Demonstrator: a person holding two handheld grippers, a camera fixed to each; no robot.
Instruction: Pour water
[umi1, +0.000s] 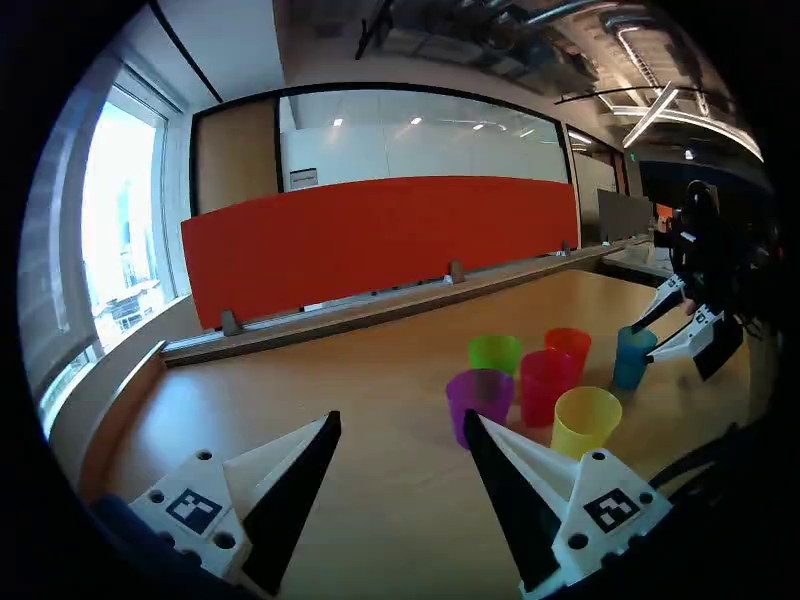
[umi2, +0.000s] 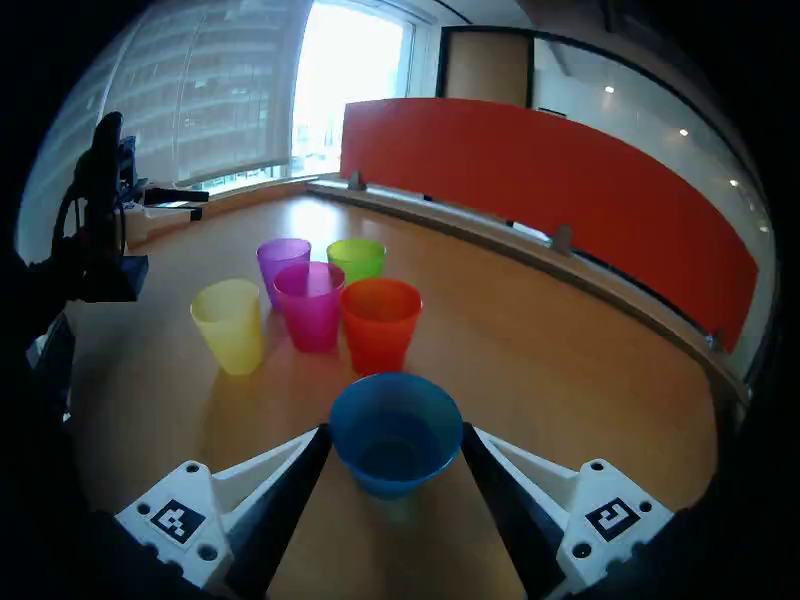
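Note:
Six plastic cups stand on a wooden table (umi1: 380, 500). In the right gripper view my right gripper (umi2: 395, 435) is shut on the blue cup (umi2: 395, 415), one finger on each side just below its rim. Whether the cup holds water is unclear. Beyond it cluster the orange cup (umi2: 380, 322), magenta cup (umi2: 310, 303), yellow cup (umi2: 230, 323), purple cup (umi2: 282, 262) and green cup (umi2: 356, 258). My left gripper (umi1: 400, 420) is open above the table, with the purple cup (umi1: 480, 395) just past its right fingertip. In the left gripper view the right gripper (umi1: 643, 343) grips the blue cup (umi1: 632, 360) at the right.
A red divider panel (umi1: 380, 240) runs along the table's far edge, with a raised wooden lip (umi1: 120, 410) at the window end. The left gripper (umi2: 195, 205) and the person's dark arm (umi2: 95, 230) are at the left of the right gripper view.

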